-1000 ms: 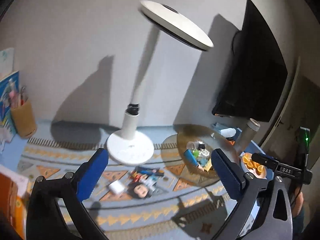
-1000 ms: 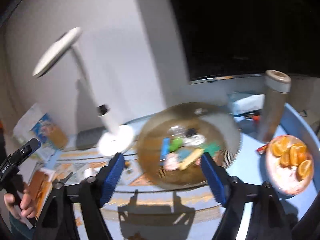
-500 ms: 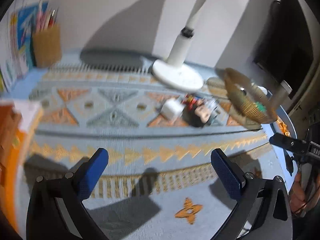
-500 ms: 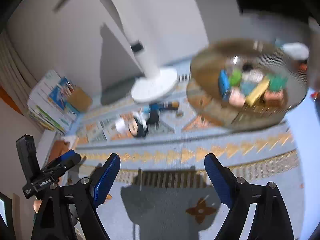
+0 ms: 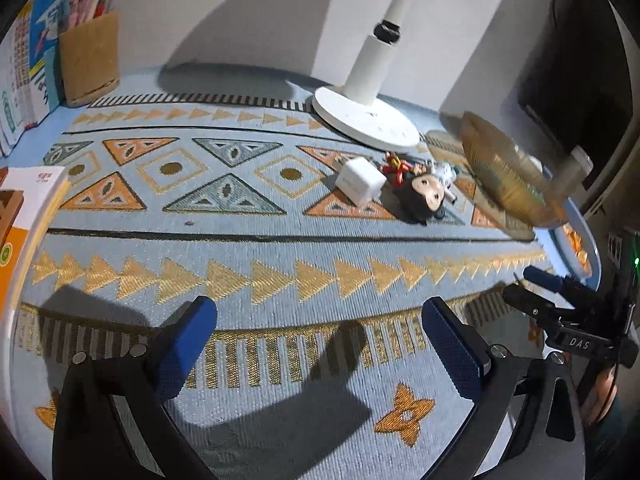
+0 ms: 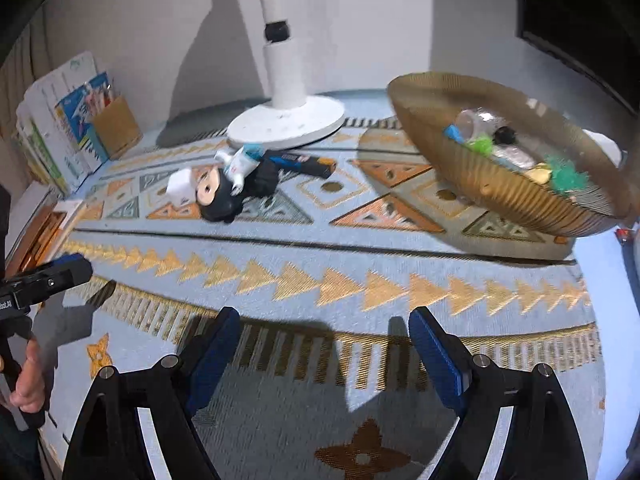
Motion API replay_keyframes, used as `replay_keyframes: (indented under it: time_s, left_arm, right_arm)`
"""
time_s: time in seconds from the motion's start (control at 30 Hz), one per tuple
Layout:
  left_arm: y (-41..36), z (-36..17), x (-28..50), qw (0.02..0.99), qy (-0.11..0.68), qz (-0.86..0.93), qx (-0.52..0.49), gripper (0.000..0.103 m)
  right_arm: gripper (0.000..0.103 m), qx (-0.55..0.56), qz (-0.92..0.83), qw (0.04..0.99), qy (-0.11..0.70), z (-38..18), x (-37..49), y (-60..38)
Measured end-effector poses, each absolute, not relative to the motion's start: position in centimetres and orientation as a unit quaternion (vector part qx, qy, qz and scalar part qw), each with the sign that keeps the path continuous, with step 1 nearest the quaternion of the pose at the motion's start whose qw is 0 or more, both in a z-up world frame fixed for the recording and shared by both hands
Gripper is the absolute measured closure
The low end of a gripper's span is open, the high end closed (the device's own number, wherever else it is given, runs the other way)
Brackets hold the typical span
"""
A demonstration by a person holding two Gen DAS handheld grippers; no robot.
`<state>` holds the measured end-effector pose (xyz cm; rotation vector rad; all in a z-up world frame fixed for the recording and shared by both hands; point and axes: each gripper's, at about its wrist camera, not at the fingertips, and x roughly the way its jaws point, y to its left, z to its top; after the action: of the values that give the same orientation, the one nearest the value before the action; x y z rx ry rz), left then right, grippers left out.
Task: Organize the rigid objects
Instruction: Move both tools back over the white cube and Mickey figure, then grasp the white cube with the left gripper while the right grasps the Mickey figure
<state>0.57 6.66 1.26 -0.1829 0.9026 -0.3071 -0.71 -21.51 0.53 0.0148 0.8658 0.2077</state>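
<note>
A small pile of loose objects lies on the patterned mat by the lamp base: a white cube [image 5: 360,181], a black-haired doll head [image 5: 424,199], a red figure [image 5: 397,167] and, in the right wrist view, a white toy figure [image 6: 239,165] and a dark blue and orange pen-like piece [image 6: 300,160]. The cube [image 6: 182,186] and doll head [image 6: 218,197] also show there. A gold ribbed bowl [image 6: 508,196] holds several small items at the right; it shows too in the left wrist view [image 5: 504,176]. My left gripper [image 5: 320,344] and right gripper [image 6: 324,344] are open and empty, low over the mat's near edge.
A white lamp base [image 5: 364,118] stands behind the pile. A cork pen holder [image 5: 89,58] and books [image 5: 24,80] stand at the far left. A stack of books [image 5: 28,208] lies at the left edge. A dark monitor [image 5: 576,64] is at the right.
Both grippers have tilted down and dropped toward the mat, so the lamp head has left view and the mat fills both views. Both stay open.
</note>
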Motion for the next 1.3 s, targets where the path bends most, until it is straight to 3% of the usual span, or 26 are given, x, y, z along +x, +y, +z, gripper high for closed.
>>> replay_keyframes:
  time_s: [0.23,0.37,0.5,0.63,0.77,0.83,0.87,0.97,1.3]
  left_arm:
    - [3.6,3.8,2.8,0.891,0.417,-0.176,0.037,0.001]
    - [1.4,4.4,5.9,0.891,0.396,-0.184,0.124,0.001]
    - [1.2,3.2,9.3,0.874,0.423,-0.218,0.100,0.014]
    - [1.2,2.2,11.0,0.872,0.430,-0.225,0.067,0.014]
    - [0.2,1.8,11.4,0.870,0.427,-0.235,0.072,0.014]
    - [-0.5,1.6,11.3,0.871,0.422,-0.235,0.089,0.024]
    - [-0.7,1.5,11.3,0.870,0.422,-0.237,0.093,0.034]
    - [-1.1,1.5,11.4,0.871,0.418,-0.240,0.098,0.059]
    - [-0.2,3.0,7.7,0.889,0.397,-0.213,0.089,0.059]
  right_arm:
    - [0.018,0.053,0.120,0.870,0.475,1.1,1.1,-21.7]
    - [0.018,0.101,0.161,0.868,0.459,3.9,3.2,-21.0]
    - [0.019,0.136,0.178,0.864,0.450,4.5,6.2,-20.1]
    - [0.034,0.157,0.187,0.864,0.441,4.7,9.4,-19.4]
    - [0.038,0.159,0.183,0.865,0.440,4.7,11.3,-18.6]
    - [0.047,0.162,0.188,0.862,0.442,4.4,12.0,-18.4]
    - [0.059,0.159,0.191,0.860,0.445,4.2,12.2,-18.2]
    - [0.075,0.146,0.187,0.863,0.446,3.8,12.1,-18.0]
    - [0.083,0.159,0.187,0.870,0.428,4.6,6.8,-19.7]
